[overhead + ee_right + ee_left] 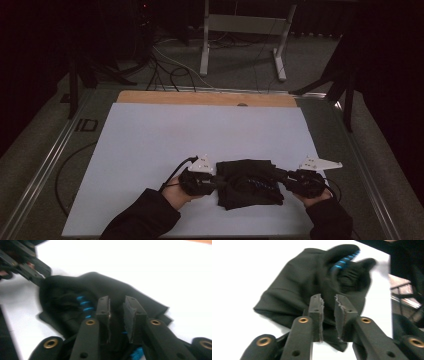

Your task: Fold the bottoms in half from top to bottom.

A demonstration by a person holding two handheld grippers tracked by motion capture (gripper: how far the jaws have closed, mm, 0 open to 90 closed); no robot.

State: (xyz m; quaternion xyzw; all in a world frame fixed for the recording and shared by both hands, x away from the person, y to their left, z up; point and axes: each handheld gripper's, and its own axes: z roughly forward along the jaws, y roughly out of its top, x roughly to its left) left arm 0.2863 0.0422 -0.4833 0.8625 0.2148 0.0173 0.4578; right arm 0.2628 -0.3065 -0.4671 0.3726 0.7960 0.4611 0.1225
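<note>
You have plenty of free white table top (150, 140) ahead of and to the left of your hands, while the near edge runs just under your forearms and the wooden strip (200, 97) marks the far edge, well away from the work. The black garment (247, 182) lies bunched near the front of the table, right of centre, between your two grippers. It is a dark, soft, crumpled cloth with short bright blue stripes on a gathered part near its middle. From the high view your left gripper (216, 183) meets the cloth's left edge and your right gripper (280, 176) its right edge, each hand close beside the bundle. The left gripper view puts your left gripper (328, 315) over a fold with the jaws drawn near together, a narrow slot remaining and dark cloth in it; they appear to pinch the garment. The right gripper view gives the same for your right gripper (117, 317): jaws nearly together with cloth between them. That view also brings out the blue stripes (85, 306) close up and the other gripper at the cloth's far edge, which the dim high view leaves faint.
</note>
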